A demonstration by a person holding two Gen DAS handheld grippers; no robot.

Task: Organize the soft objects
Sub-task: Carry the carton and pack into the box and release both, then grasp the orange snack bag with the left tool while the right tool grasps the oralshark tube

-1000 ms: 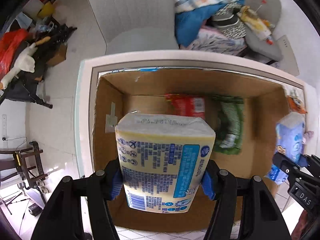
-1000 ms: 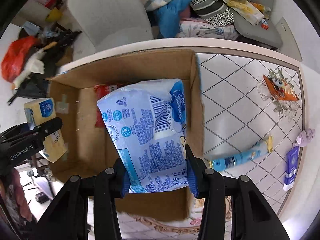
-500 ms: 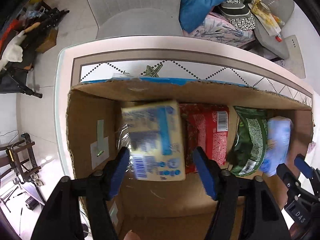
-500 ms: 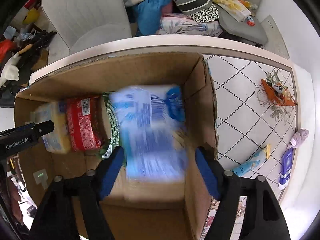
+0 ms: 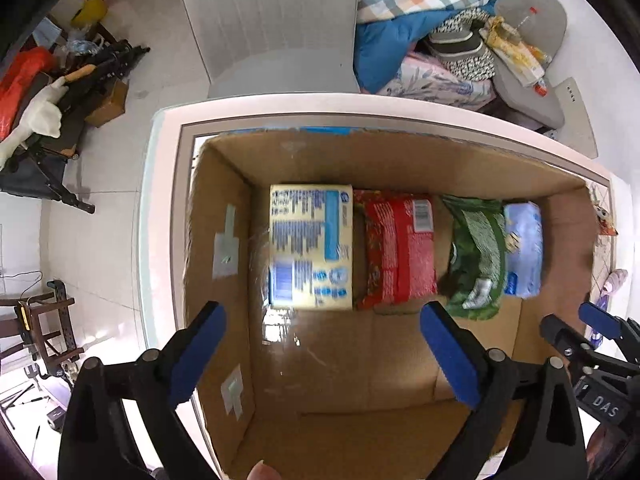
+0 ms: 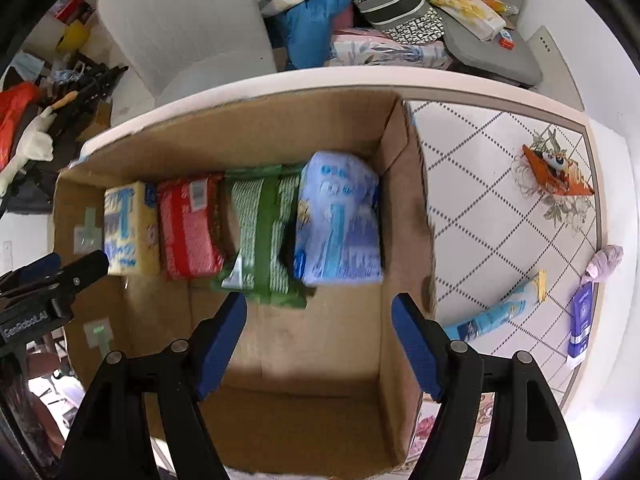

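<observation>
So both hand-held grippers are spread wide and holding nothing: the left hand-held gripper [image 5: 322,332] hangs over the yellow tissue pack [image 5: 311,246], the right hand-held gripper [image 6: 318,326] over the blue tissue pack [image 6: 338,220]. Four soft packs sit in a row along the far wall of the cardboard box [image 6: 416,216], which sits at the bench's [image 6: 520,208] far left corner: yellow, red pack [image 6: 190,226], green pack [image 6: 260,236], blue.

What could go wrong, I reckon: the green one looks squashed and tilted, so the blue pack leaning on it might tip over. Also a blue tube [image 6: 496,314], a purple cloth lump [image 6: 604,262] and a small blue packet [image 6: 580,326] are out near the bench's right edge; a sloppy reach could knock them off.
</observation>
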